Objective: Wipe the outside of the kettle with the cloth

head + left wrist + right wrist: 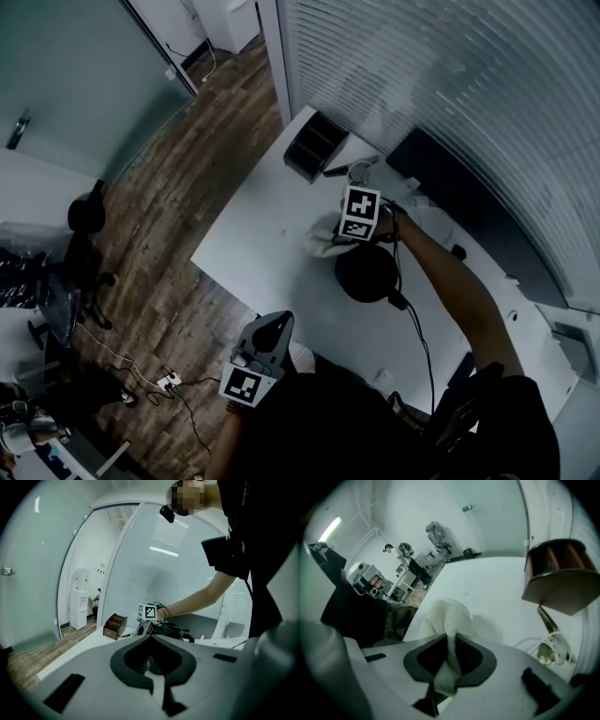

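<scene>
The black kettle (pixel 366 272) stands on the white table (pixel 253 234); in the left gripper view the kettle (pixel 177 631) shows far ahead. My right gripper (pixel 349 234) hovers just beyond it, at its far left side, shut on the white cloth (pixel 323 242). In the right gripper view the cloth (pixel 447 618) is pinched between the jaws of that gripper (pixel 451 641) and bunches out over the tabletop. My left gripper (pixel 267 337) hangs off the table's near edge, well short of the kettle. The left gripper (pixel 151 639) has its jaws together with nothing in them.
A brown desk organizer (pixel 314 145) sits at the table's far corner, also seen as the organizer (pixel 560 581) to the right of the cloth. White cable and a plug (pixel 548 651) lie near it. A black cord (pixel 417 333) trails from the kettle. Wood floor (pixel 178 197) lies left.
</scene>
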Available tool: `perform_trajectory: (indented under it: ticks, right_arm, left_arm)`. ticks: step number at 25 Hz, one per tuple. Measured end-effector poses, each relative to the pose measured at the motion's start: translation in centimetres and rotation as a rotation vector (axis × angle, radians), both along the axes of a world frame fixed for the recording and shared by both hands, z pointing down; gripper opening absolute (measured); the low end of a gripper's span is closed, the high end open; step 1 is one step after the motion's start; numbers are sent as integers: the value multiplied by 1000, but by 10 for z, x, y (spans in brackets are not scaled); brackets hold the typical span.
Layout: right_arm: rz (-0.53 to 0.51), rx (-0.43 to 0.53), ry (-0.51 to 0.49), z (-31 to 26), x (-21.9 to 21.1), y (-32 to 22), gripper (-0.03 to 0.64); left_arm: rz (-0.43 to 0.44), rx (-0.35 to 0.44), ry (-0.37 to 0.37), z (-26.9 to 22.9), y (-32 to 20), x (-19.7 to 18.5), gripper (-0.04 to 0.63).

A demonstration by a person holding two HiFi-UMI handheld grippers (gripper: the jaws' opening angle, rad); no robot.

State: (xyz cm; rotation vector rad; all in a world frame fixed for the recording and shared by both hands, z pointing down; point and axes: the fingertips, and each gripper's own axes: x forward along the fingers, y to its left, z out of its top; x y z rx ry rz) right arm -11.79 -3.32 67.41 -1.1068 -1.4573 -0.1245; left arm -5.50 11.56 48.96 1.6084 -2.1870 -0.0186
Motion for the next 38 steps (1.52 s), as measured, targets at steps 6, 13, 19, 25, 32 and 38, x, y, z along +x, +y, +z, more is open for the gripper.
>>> perform_trajectory:
  ticks: [6,13,19,25,32,38]
  right_arm:
    - [468,-300,-499,-158,5,-74,57]
    - [1024,-323,-1229,-315,161,-120,57]
    - [1352,-131,-1268,-270,273,-21,57]
    - [1415,126,-1057,-171,309,21,57]
    - [1420,263,-1026,-154,322,45,57]
    - [1412,229,-998,-130,327,62,57]
  left_arm:
    - [47,100,-25,-41,-10,8,5]
    - [194,166,-138,-84,-53,33,5]
    - [455,265,-129,-96,-78,93,5]
    - [594,272,-116,-71,-56,135,5]
    - [618,239,-144,-40,-26,144,5]
    - [541,176,-175,-33,2,142,5]
